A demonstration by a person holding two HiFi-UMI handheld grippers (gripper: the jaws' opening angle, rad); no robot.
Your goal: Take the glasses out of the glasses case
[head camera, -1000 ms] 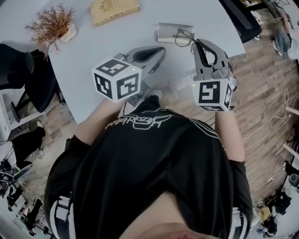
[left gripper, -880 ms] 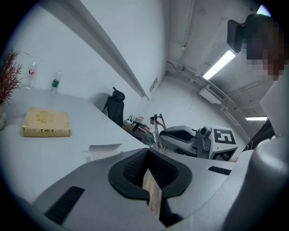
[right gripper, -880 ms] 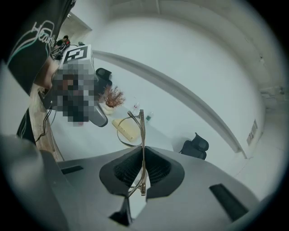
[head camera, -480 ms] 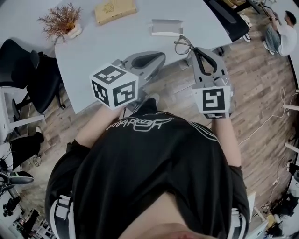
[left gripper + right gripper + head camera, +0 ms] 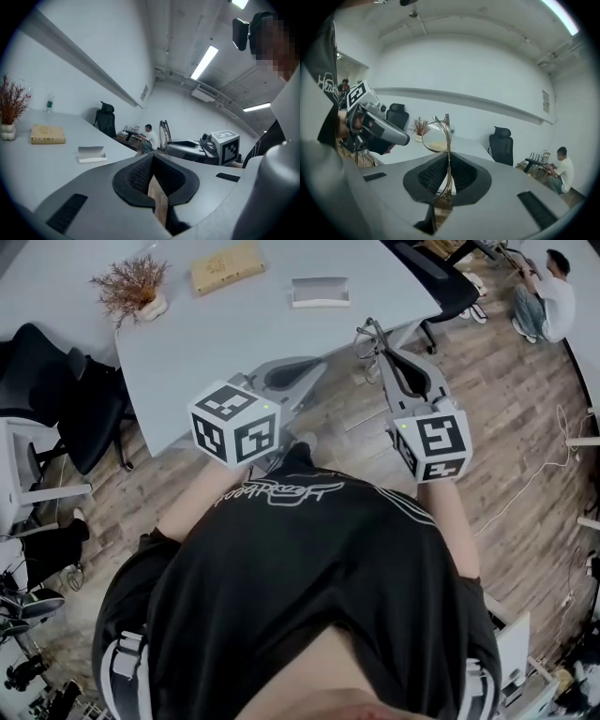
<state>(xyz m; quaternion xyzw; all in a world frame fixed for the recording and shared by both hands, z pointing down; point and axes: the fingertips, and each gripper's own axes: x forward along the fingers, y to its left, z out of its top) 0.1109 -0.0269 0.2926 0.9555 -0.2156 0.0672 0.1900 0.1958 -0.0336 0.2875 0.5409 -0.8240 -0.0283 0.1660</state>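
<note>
Since the earlier frame the right tongs have drawn back past the worktop edge, clenched on the thin frame of the glasses to carry them clear; the glasses case lies well behind on the worktop, and the left tongs are closed on nothing

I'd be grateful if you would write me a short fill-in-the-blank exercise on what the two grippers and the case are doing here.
1. The right gripper is shut on the ___.
2. The case lies on the ___, apart from both grippers.
3. The left gripper has its jaws together and holds ___.

Missing words: glasses; table; nothing.
</note>
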